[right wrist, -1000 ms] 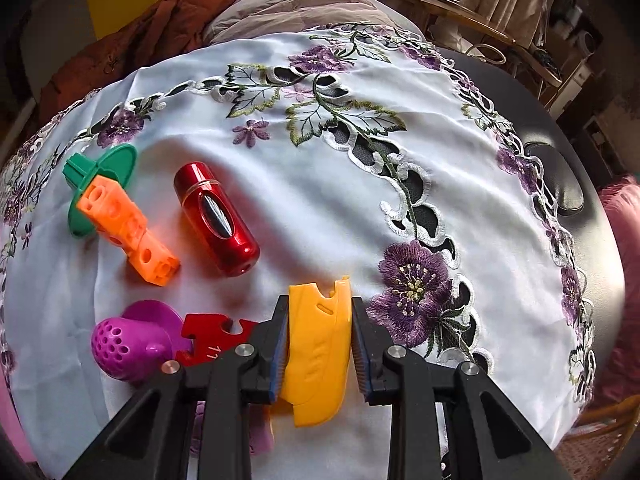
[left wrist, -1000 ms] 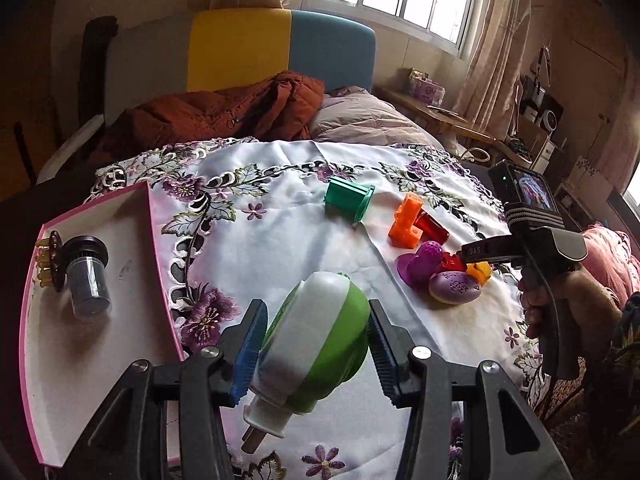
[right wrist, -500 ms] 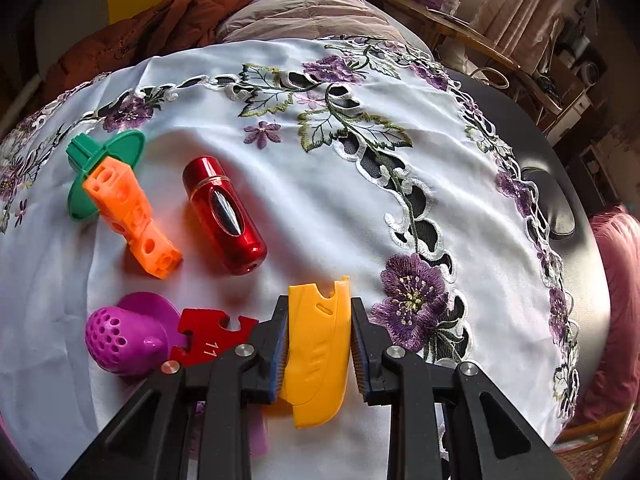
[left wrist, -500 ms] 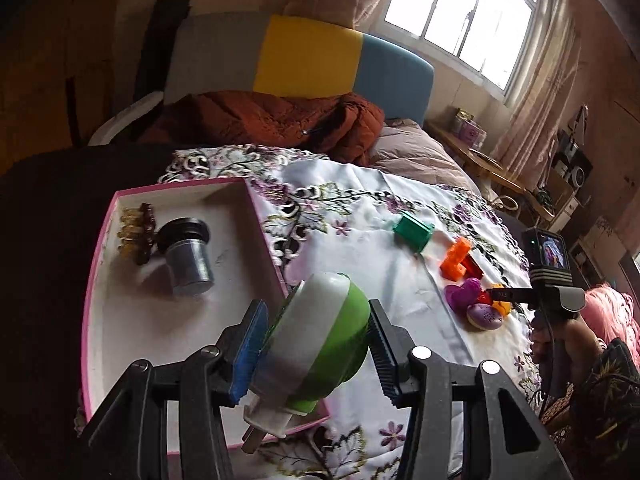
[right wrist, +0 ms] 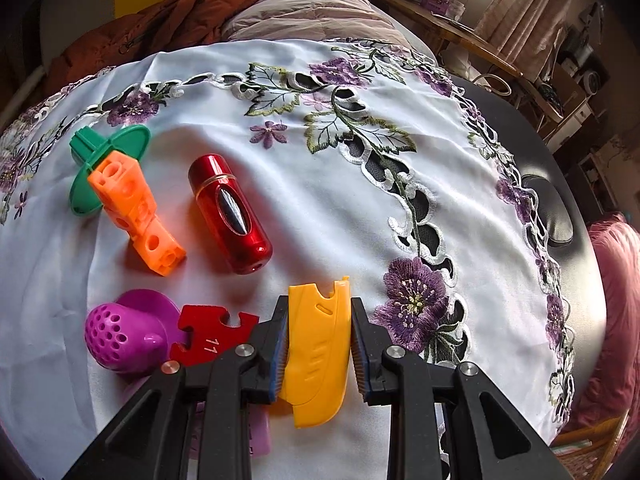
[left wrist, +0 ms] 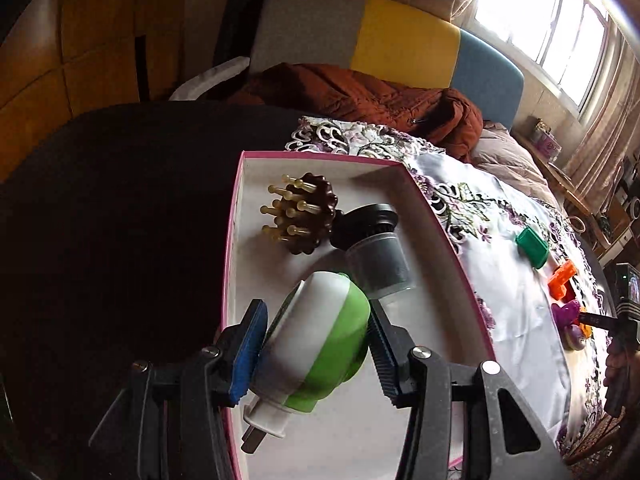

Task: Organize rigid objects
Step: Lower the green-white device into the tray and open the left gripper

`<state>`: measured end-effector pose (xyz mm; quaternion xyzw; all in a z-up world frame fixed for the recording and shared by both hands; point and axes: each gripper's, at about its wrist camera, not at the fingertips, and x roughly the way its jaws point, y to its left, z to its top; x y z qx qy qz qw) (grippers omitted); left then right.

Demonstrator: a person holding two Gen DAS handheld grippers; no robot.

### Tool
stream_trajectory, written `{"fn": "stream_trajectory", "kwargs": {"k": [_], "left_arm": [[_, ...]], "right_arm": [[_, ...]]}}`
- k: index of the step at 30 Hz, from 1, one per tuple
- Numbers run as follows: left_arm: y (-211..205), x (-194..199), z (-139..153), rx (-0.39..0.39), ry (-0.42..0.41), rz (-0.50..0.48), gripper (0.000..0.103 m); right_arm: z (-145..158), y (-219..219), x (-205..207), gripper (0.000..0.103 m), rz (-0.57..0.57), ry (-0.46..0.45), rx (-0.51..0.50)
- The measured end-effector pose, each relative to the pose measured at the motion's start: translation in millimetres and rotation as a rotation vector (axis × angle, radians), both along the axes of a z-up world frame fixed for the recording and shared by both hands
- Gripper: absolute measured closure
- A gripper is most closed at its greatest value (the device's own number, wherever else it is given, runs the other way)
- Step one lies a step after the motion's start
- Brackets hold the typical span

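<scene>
My left gripper (left wrist: pixel 316 354) clamps the green-and-white plug-in device (left wrist: pixel 320 336) above the pink-rimmed tray (left wrist: pixel 436 220); I'd lower it near the jar (left wrist: pixel 378 262), then release. Right gripper (right wrist: pixel 318 350) pinches the yellow piece (right wrist: pixel 320 344).

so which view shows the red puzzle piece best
The right wrist view: the red puzzle piece lies close by on the cloth, its notched edge and a printed number plain, beside the purple perforated toy. In the left wrist view, that cluster sits far off and tiny at the right edge; the piece cannot be told apart.
</scene>
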<state>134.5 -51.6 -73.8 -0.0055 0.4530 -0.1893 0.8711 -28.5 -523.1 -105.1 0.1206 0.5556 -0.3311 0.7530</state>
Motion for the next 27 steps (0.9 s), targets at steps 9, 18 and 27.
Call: {"fn": "stream_trajectory", "kwargs": {"k": [9, 18, 27], "left_arm": [[-9, 25, -16, 0.074, 0.001, 0.004, 0.053], [8, 0, 5, 0.055, -0.056, 0.072, 0.052], [16, -45, 6, 0.049, -0.035, 0.12, 0.052]], "right_arm": [[0, 0, 2, 0.075, 0.009, 0.005, -0.008], [0, 0, 2, 0.075, 0.008, 0.003, -0.007], [2, -3, 0, 0.075, -0.024, -0.023, 0.013]]}}
